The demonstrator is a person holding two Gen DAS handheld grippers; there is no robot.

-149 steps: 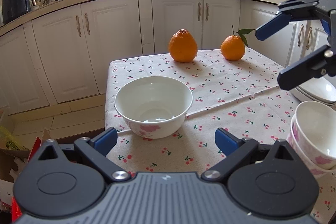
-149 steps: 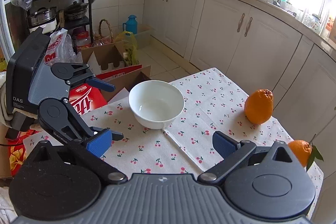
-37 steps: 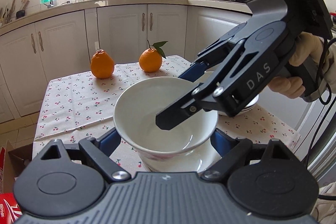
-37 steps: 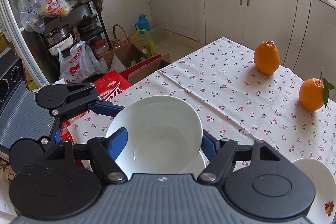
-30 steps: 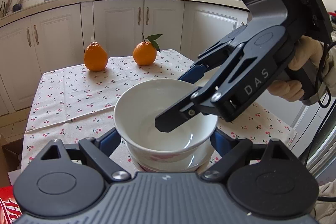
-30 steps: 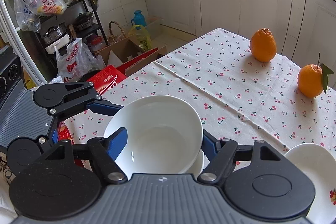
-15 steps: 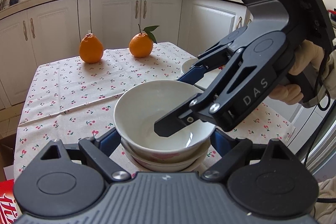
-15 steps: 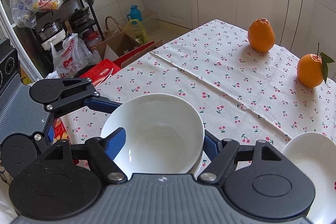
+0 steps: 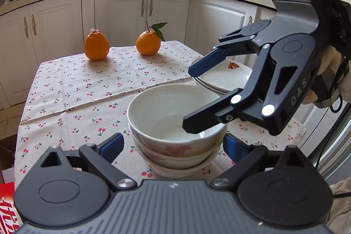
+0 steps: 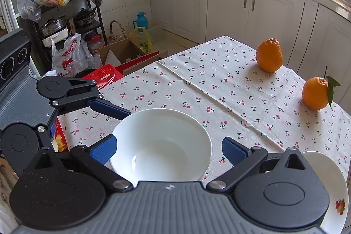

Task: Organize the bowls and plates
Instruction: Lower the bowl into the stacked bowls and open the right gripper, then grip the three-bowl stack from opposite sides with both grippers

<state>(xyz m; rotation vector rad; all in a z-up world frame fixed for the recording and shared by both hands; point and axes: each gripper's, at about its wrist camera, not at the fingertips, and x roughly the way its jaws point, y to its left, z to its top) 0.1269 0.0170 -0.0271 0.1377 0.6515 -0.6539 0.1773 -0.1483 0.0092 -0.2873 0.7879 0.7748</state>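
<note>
Top bowl (image 9: 175,115): white, now seated on the bowl stack (image 9: 177,157) at lower centre of left wrist view; 0.5 s ago it was gripped from both sides, since let go.
Stack: three nested bowls, floral print on outer walls, resting on the cherry-print surface (image 9: 87,89).
Left gripper (image 9: 173,144): jaws spread wide, blue pads either side of stack, not touching; released.
Right gripper (image 10: 167,149): jaws parted too, pads beside the rim w/ visible gaps in right wrist view; released. In left wrist view one finger hangs over the bowl's inside, the other above the plates.
Plates (image 9: 221,78): white stack w/ fruit motif, just beside bowls, centre right of left wrist view.
Oranges (image 9: 96,47): two, far end of surface, well apart from the crockery.
Meaning for task: bowl placement judged done; bowls grouped, plates grouped. Both grippers probably to be withdrawn next w/o nudging the stack.
</note>
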